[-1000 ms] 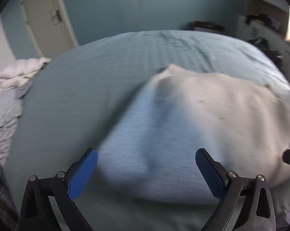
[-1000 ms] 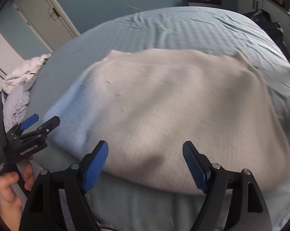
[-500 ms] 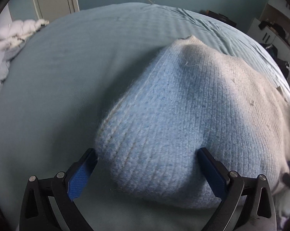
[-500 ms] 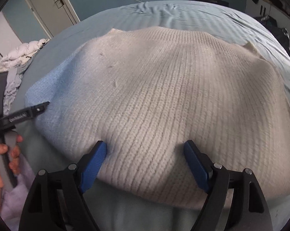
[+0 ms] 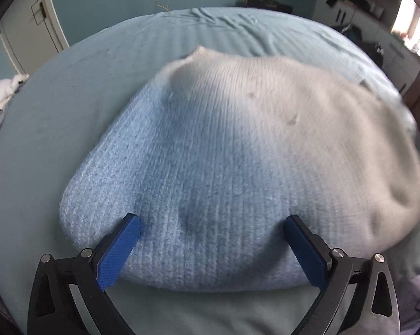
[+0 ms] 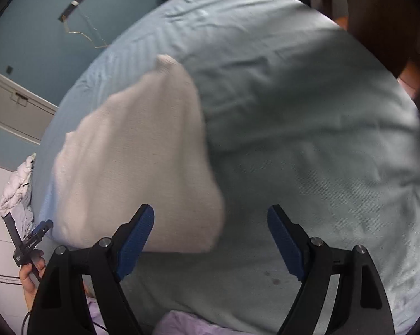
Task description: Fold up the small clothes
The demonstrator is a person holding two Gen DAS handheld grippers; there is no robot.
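**Where everything sits on the bed**

A knit sweater of pale blue and cream wool (image 5: 223, 153) lies flat on the light teal bedsheet (image 5: 84, 106), near the edge closest to me. My left gripper (image 5: 211, 248) hangs over the sweater's near left corner, one finger on each side of that corner. My right gripper (image 6: 210, 240) is to the right of the sweater: in its view the sweater's right edge (image 6: 143, 150) lies under its left finger, and bare sheet (image 6: 307, 128) lies between and beyond the fingers. Off the bed's left side lies a heap of crumpled white laundry (image 5: 0, 95). Behind the bed's far left corner stands a cream panelled door (image 5: 34, 25).
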